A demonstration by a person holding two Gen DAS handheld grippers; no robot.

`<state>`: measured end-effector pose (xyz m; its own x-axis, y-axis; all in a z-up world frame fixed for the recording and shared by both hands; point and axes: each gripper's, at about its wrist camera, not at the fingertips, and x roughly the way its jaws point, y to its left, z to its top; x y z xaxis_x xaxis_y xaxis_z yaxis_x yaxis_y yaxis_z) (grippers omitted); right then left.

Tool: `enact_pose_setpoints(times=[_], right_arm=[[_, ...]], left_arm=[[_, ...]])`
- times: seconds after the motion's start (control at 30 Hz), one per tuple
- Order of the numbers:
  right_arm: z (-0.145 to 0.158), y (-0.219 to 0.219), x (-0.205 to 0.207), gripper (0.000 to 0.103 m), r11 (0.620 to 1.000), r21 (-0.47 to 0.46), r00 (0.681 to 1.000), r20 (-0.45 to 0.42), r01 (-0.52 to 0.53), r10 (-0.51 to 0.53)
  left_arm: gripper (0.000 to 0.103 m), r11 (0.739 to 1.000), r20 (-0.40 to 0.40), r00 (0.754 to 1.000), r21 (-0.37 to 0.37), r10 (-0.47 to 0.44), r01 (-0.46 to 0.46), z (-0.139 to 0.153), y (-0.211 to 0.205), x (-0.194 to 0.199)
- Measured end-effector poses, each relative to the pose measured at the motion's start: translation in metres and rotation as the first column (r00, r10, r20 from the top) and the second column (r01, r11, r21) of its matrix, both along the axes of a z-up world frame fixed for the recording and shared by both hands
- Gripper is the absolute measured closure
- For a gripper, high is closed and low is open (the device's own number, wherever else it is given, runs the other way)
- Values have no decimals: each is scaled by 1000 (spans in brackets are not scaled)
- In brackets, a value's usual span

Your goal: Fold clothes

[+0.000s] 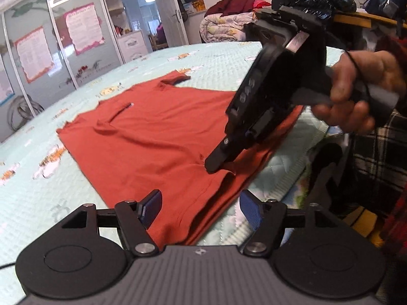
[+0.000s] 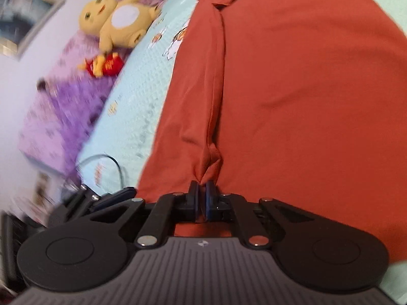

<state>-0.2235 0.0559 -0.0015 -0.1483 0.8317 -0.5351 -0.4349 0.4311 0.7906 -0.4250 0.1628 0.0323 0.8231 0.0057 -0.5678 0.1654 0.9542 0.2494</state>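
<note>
The light-green quilted bedspread (image 1: 63, 178) fills most of the left wrist view, and the rust-orange shirt (image 1: 152, 137) lies spread flat across its middle, partly folded with a doubled edge along its lower right. A ridge of pinched fabric runs up the centre of the right wrist view. The right gripper (image 2: 202, 193) is clamped tight on that ridge. The left gripper (image 1: 201, 208) sits wide open at the bottom, the shirt's edge between its blue pads (image 1: 251, 209) but untouched.

Bed (image 1: 84, 228): pale mint quilted cover with small cartoon prints. On it: one rust-orange short-sleeved cotton shirt (image 1: 152, 137), spread flat; thin black cable (image 2: 115, 162) near edge.
</note>
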Motion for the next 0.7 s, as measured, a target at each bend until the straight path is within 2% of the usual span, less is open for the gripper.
enact_pose_setpoints(times=[0.1, 0.2, 0.47, 0.67, 0.7], right_arm=[[-6, -10, 2, 99, 994, 91, 983, -176, 67, -51], [-8, -13, 4, 99, 989, 107, 965, -252, 103, -74], [3, -11, 0, 99, 980, 145, 948, -307, 135, -85], [11, -14, 0, 99, 977, 155, 943, -320, 146, -91], [12, -15, 0, 99, 977, 155, 944, -317, 146, -91]], left_arm=[[29, 999, 11, 1000, 49, 12, -12, -3, -3, 5], [29, 993, -3, 999, 112, 47, -46, -10, -6, 12], [29, 982, 41, 993, 147, 111, -116, -7, -1, 13], [29, 996, 102, 993, 61, 61, -67, 13, -1, 1], [29, 994, 99, 993, 78, 67, -75, 12, -2, 4]])
